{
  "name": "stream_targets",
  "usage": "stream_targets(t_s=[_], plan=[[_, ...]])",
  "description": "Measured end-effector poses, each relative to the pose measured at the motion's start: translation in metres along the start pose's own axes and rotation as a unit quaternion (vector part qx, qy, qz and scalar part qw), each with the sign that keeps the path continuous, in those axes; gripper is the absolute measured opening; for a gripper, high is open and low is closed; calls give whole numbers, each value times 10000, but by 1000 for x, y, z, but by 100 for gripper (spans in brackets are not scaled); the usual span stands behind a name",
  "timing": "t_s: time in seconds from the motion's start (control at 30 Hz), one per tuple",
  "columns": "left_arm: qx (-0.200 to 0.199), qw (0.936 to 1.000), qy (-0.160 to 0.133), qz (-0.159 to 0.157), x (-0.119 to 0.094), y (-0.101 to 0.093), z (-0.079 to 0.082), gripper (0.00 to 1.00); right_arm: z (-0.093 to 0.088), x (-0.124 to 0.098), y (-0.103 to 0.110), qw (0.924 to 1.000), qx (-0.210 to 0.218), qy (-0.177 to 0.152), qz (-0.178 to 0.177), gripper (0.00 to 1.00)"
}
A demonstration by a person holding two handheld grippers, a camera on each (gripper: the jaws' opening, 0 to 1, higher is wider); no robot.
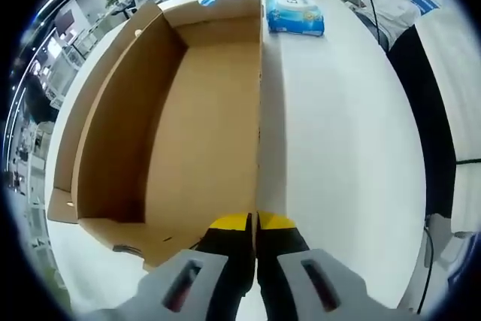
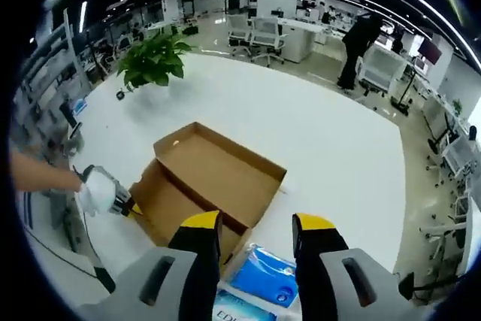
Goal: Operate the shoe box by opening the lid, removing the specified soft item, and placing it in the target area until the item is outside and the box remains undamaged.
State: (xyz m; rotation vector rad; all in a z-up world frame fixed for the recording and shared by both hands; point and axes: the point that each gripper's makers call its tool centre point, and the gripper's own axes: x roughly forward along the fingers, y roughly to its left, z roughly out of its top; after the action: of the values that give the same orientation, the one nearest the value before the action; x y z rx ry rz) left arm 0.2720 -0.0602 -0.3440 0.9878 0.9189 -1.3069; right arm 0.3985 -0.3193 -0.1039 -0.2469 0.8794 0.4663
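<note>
Left gripper view: left gripper [image 1: 254,223] with yellow-tipped black jaws pressed together, clamped on the thin side wall of the open brown cardboard shoe box [image 1: 188,133]. Box inside looks bare; its near corner is cut off behind the jaws. Box runs along the white tabletop [image 1: 338,148] toward the far edge. Blue-and-white soft pack of wipes [image 1: 294,11] lies outside the box, just beside its far end, near the far tabletop edge. A small blue thing behind the box's far wall, too small to tell. Seated person [image 1: 391,1] beyond the far corner.

Right gripper view: right gripper [image 2: 255,234] jaws wide apart, holding nothing, hovering above the blue-and-white pack [image 2: 259,280], which is partly cut off at the bottom. Box [image 2: 207,174] lies open beside the pack, lid flap hinged back flat. Left gripper [image 2: 113,197] at the box's left side, held by a hand [image 2: 37,171]; its jaw state is hard to make out here. Green potted plant [image 2: 154,58] at the far tabletop [image 2: 323,140] edge.
</note>
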Motion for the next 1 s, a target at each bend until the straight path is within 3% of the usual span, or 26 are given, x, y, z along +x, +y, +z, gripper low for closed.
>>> stream_targets(t_s=[0.23, 0.3, 0.43, 0.6, 0.7, 1.0], plan=[[-11, 10000, 30, -9, 1, 0, -1, 0, -1, 28, 2, 9989, 139, 300, 320, 36], [-12, 10000, 56, -13, 1, 0, -1, 0, -4, 37, -1, 9985, 51, 461, 276, 35], [-38, 10000, 65, -43, 1, 0, -1, 0, -10, 52, -14, 9963, 363, 772, 116, 32], [-9, 9999, 99, -27, 1, -1, 0, 0, -5, 60, -28, 9900, 1226, 688, 131, 29], [-1, 9999, 162, -11, 2, -1, -1, 0, -7, 68, -37, 9878, 1335, 791, 95, 24], [4, 9999, 148, -2, 1, 0, 1, 0, 4, 92, -47, 9817, 1644, 960, 64, 27]])
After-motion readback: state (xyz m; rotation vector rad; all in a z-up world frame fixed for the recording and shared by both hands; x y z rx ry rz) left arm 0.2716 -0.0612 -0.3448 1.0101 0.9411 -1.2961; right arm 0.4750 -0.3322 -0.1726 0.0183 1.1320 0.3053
